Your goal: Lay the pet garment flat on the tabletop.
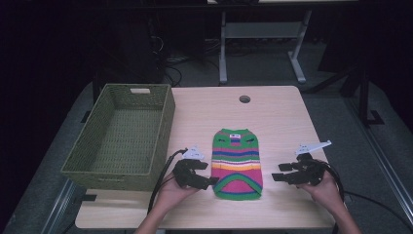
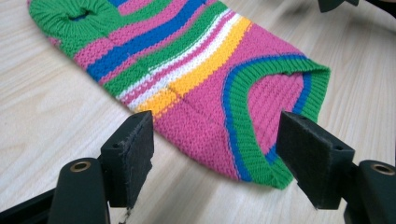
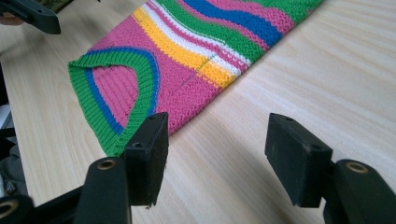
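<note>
Item: one small striped knit sweater (image 1: 237, 163), banded in green, blue, pink, white and yellow, which we find lying flat on the pale wooden counter (image 1: 282, 117) and take as our landmark. Its collar end points away from the person and its green-edged hem opening lies toward the person. Far to the left of the sweater we list a green woven basket (image 1: 163, 124), rectangular, standing on the counter's left part with one corner over the near left edge, well apart from the sweater. Just left of the sweater's hem corner we record the left claw (image 1: 210, 181), held in the person's left hand (image 1: 168, 195); its jaws stand apart and grip nothing. In the left gripper view the left claw (image 2: 215, 154) has one pad over bare counter beside the knit's edge and the other at the green hem rib; whether that pad touches the rib we cannot tell. Beyond the sweater's collar we note a round hole (image 1: 244, 99) in the counter. Right of the sweater's hem, near but clear of it, we enter the right claw (image 1: 275, 175), held in the person's right hand (image 1: 327, 191), jaws likewise apart and holding nothing. In the right gripper view the right claw (image 3: 217, 154) frames bare counter, with the hem corner just beyond one pad.
</note>
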Action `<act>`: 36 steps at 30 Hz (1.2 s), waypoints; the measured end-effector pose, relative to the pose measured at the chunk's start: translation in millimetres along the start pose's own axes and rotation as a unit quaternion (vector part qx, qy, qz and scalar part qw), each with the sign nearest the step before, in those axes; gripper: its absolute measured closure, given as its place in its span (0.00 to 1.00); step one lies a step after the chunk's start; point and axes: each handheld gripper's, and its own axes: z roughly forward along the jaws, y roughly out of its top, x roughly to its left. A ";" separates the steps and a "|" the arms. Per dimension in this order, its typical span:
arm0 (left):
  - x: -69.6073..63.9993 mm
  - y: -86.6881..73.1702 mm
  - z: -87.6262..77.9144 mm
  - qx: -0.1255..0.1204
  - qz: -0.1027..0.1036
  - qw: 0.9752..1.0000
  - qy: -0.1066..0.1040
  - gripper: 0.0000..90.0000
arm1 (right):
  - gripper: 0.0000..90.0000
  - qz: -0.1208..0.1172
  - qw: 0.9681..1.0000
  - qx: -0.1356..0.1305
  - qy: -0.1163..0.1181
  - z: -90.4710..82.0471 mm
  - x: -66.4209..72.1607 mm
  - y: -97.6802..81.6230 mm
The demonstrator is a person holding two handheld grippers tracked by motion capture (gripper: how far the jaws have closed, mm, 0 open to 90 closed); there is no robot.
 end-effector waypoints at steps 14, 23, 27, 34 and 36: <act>-0.6 -11.9 -11.2 0.004 -0.003 1.000 0.011 0.30 | 0.40 0.010 1.000 -0.001 -0.009 -11.2 -3.7 -19.5; -4.6 -19.6 -16.7 0.004 -0.004 1.000 0.012 0.29 | 0.40 0.019 1.000 -0.013 -0.008 -18.0 -4.1 -30.3; -4.7 -23.9 -19.6 0.004 -0.007 1.000 0.014 0.29 | 0.40 0.023 1.000 -0.013 -0.010 -18.6 -4.1 -35.8; -8.0 -29.9 -24.4 -0.002 -0.011 1.000 0.016 0.28 | 0.39 0.025 0.999 -0.022 -0.012 -22.4 -1.1 -44.0; -10.5 -31.7 -25.7 -0.001 -0.009 1.000 0.018 0.28 | 0.39 0.022 0.999 -0.026 -0.011 -24.1 0.4 -46.8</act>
